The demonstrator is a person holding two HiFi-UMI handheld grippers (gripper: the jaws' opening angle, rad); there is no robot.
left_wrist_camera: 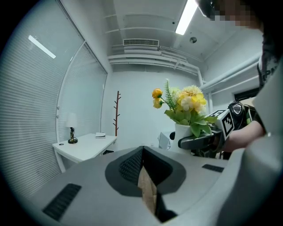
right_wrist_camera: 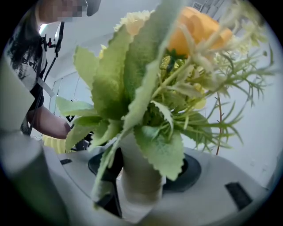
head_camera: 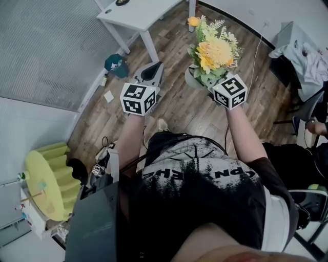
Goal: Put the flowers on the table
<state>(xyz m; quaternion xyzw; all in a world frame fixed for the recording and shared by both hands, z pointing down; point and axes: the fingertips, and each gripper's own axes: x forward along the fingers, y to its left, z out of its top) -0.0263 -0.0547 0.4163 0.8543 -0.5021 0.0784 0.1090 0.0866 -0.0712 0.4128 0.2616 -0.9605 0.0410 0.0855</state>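
One relation governs the coming move: the white table (head_camera: 134, 14) sits at the upper left of the head view, while the flowers (head_camera: 215, 50) hang in the upper middle, to the right of it and well apart, with bare wooden floor (head_camera: 174, 110) between and below. To get there, the bunch has to travel up and leftward across that frame.

The flowers are a yellow and orange artificial bunch with serrated green leaves, standing in a narrow white vase (right_wrist_camera: 138, 174). The vase's long axis is upright, blooms on top, so the bunch fills most of the right gripper view and hides the table from it.

The right gripper (head_camera: 207, 87) carries it. Its jaws stand wide and are clamped across the lower body of the vase, one on each side, with the gripper reaching roughly level. I judge the grip sound, but the load is top-heavy and should stay upright on the way over.

The left gripper (head_camera: 152, 71) lies nearer the table in the head view, its tip aimed toward the table's leg. Its jaws are pressed together with nothing between them. Its own view shows the tabletop at lower left, bearing a small lamp (left_wrist_camera: 71, 132), with open surface beside it where the vase could stand.
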